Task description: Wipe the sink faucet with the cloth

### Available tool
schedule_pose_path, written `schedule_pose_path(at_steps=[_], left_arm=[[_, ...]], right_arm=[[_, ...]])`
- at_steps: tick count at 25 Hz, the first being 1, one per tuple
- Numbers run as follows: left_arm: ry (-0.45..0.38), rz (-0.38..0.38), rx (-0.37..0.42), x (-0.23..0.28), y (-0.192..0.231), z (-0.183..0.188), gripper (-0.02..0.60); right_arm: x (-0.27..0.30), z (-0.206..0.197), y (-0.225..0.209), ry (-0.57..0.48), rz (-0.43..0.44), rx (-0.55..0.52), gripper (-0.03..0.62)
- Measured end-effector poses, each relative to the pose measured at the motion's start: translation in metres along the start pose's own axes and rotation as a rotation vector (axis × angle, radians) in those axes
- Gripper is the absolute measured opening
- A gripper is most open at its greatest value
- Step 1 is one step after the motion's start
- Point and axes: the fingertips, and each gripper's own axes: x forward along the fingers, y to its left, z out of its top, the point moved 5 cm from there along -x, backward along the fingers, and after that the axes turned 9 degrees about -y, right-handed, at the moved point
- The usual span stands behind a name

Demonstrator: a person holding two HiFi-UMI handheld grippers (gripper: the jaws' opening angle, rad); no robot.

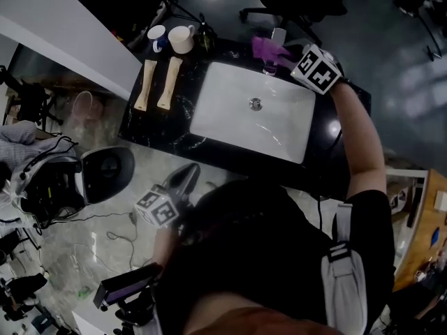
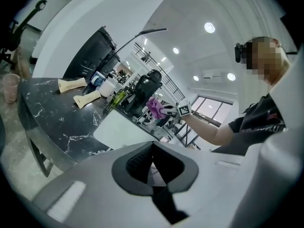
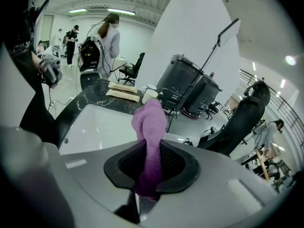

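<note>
The purple cloth (image 1: 267, 49) hangs at the far rim of the white sink (image 1: 230, 128), with my right gripper (image 1: 285, 58) shut on it. In the right gripper view the cloth (image 3: 150, 122) stands up bunched between the pads and hides what lies just beyond. A small pale grey piece (image 1: 278, 35) right behind the cloth looks like the faucet; most of it is covered. My left gripper (image 1: 187, 178) is held near the body, off the counter's near edge. Its jaws (image 2: 153, 167) are shut with nothing between them. From there the cloth (image 2: 155, 107) shows far off.
The sink is set in a black marble counter (image 1: 157, 128), its drain (image 1: 255, 104) mid-basin. On the counter's left lie two beige slabs (image 1: 145, 84) (image 1: 169, 82), with two cups (image 1: 157, 37) (image 1: 181, 39) behind them. A dark round object (image 1: 106, 173) sits on the floor at left. Office chairs stand beyond.
</note>
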Motion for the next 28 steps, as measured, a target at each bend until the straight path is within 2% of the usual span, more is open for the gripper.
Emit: schedule_pose_path(at_steps=[4, 8, 11, 14, 16, 24, 28], left_arm=[[0.015, -0.02, 0.002, 0.005, -0.001, 0.002, 0.0], [0.023, -0.002, 0.005, 0.007, -0.004, 0.001, 0.0], [0.018, 0.019, 0.003, 0.01, -0.006, -0.003, 0.0], [0.017, 0.038, 0.003, 0.011, -0.007, -0.005, 0.0], [0.017, 0.046, 0.007, 0.012, -0.007, -0.005, 0.0], [0.032, 0.033, 0.019, 0.015, -0.009, -0.01, 0.0], [0.043, 0.014, 0.025, 0.014, -0.011, -0.011, 0.0]], right_arm=[[0.007, -0.019, 0.042, 0.027, 0.053, -0.009, 0.078], [0.028, -0.034, 0.035, 0.034, 0.053, 0.05, 0.077], [0.038, -0.044, 0.009, 0.035, -0.003, 0.109, 0.077], [0.049, -0.061, -0.021, 0.07, -0.104, 0.162, 0.077], [0.052, -0.069, -0.033, 0.078, -0.133, 0.197, 0.077], [0.053, -0.066, -0.022, 0.056, -0.143, 0.2, 0.075], [0.04, -0.054, 0.016, 0.019, -0.061, 0.146, 0.077]])
